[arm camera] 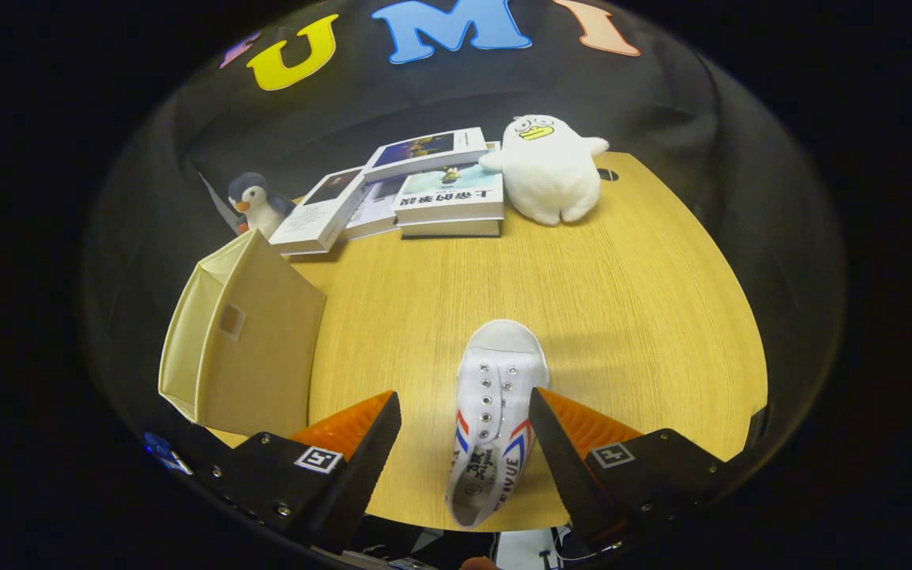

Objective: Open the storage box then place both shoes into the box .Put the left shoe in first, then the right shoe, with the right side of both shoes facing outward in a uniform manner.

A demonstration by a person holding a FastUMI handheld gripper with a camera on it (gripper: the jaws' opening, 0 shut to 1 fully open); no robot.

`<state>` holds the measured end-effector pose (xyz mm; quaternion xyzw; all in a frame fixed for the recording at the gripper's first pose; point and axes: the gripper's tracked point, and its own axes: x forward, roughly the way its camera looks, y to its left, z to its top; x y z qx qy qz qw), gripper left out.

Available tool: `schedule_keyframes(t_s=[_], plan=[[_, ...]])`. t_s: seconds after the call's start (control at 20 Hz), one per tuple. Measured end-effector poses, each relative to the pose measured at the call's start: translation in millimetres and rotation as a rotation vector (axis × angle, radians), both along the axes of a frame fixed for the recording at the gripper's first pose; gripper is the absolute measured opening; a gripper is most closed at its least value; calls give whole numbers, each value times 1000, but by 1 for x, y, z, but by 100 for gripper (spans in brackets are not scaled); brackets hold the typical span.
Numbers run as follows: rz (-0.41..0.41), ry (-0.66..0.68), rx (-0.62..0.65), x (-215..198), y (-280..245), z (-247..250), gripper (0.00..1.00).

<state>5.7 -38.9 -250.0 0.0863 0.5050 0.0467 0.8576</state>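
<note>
A white canvas shoe [492, 412] with red and blue side stripes lies on the wooden table [622, 301], toe pointing away from me. It sits between my two fingers, nearer the right one, and neither finger touches it. My gripper [464, 412] is open above the shoe. A beige fabric storage box [242, 340] stands to the left of the left finger, its opening facing left, away from the shoe; I cannot see inside it.
At the back of the table lie several books [416, 190] in a loose stack. A white plush duck [549, 168] stands to their right and a small penguin toy [256, 204] to their left, behind the box.
</note>
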Motion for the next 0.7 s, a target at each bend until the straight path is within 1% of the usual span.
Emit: schedule_keyframes(t_s=[0.25,0.35,0.55,0.7], plan=[[-1,46,-40,-9,-19,-23,98],[4,66,-76,-12,-28,-33,98],[24,115,-152,-22,-44,-52,98],[45,155,-175,-30,-44,-68,98]])
